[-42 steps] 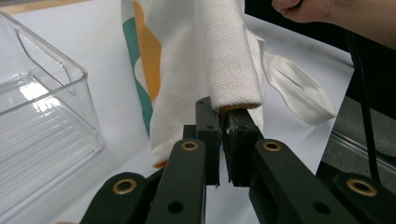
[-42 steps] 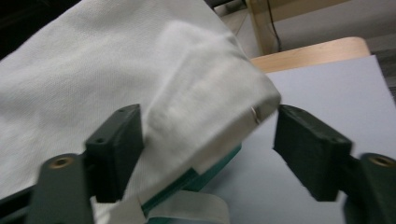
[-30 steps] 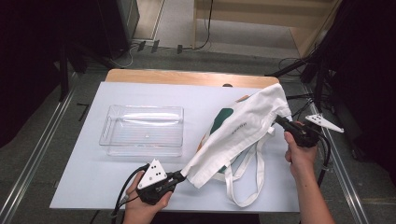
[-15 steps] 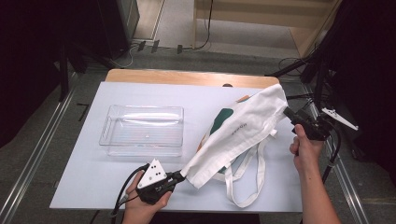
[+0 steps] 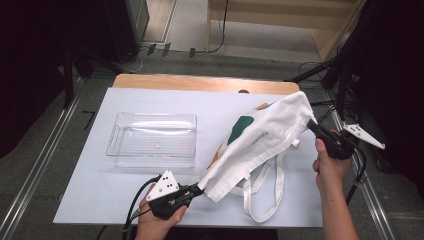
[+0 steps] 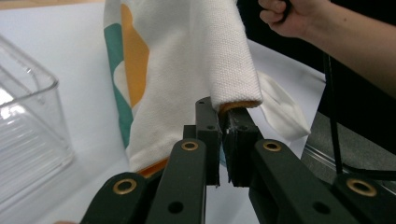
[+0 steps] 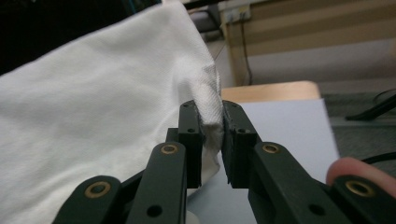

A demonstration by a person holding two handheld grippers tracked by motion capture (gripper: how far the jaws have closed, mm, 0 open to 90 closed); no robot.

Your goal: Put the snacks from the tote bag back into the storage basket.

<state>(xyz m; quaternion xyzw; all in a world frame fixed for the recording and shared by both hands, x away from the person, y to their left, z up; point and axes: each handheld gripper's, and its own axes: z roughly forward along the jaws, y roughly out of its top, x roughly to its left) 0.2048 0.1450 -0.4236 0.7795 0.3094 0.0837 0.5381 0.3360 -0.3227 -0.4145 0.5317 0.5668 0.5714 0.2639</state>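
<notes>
Because the tote bag [image 5: 260, 142] hangs stretched between two small pinches above the table [image 5: 90, 200], either corner could slip free if the hands pull further apart, and the straps [image 5: 262, 192] trailing on the table might snag. Left gripper [image 5: 196, 189]: jaws pressed together on the bag's lower corner, near the table's front edge, as its own view confirms [image 6: 223, 135]. Right gripper [image 5: 311, 125]: jaws have just been closing and now pinch a fold of the upper corner [image 7: 211, 140]; that bite looks shallow. Clear tray [image 5: 152, 140] lies apart, to the left.
</notes>
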